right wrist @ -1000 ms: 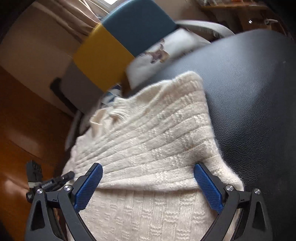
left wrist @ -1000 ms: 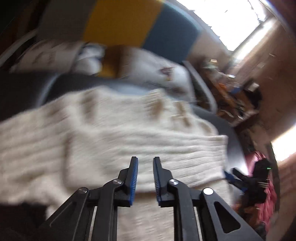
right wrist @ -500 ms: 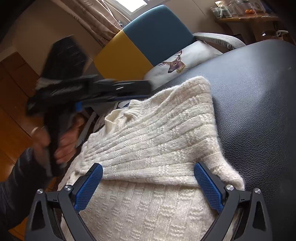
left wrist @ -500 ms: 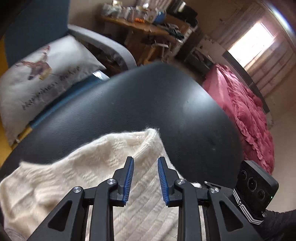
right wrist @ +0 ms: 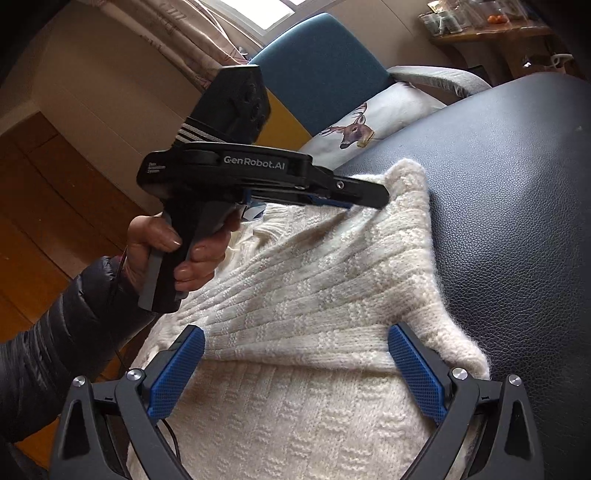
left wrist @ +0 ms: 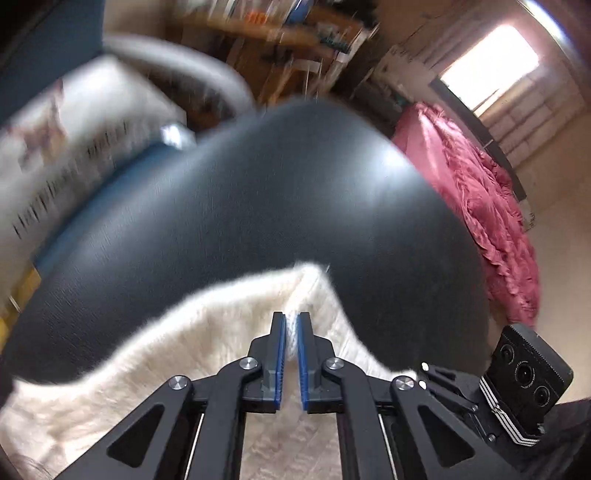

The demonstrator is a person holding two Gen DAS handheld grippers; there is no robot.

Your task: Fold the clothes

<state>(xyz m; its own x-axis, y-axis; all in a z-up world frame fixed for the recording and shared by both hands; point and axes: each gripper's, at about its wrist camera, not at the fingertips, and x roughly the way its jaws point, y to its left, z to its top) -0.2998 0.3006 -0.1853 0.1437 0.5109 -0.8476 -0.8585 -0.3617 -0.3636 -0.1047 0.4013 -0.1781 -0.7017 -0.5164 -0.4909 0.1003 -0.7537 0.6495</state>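
A cream knitted sweater lies partly folded on a black leather surface. My left gripper is shut on the sweater's far corner; in the right wrist view the left gripper pinches that corner from the left. My right gripper is wide open and empty, its blue pads either side of a folded edge at the near end of the sweater.
A blue and yellow chair with a deer-print cushion stands behind the black surface. A pink bedspread lies to the right. A cluttered wooden desk stands at the back. The right gripper's camera body shows low right.
My left gripper swung over from the left side to the sweater's far corner and closed on it. My right gripper stayed open in the same place.
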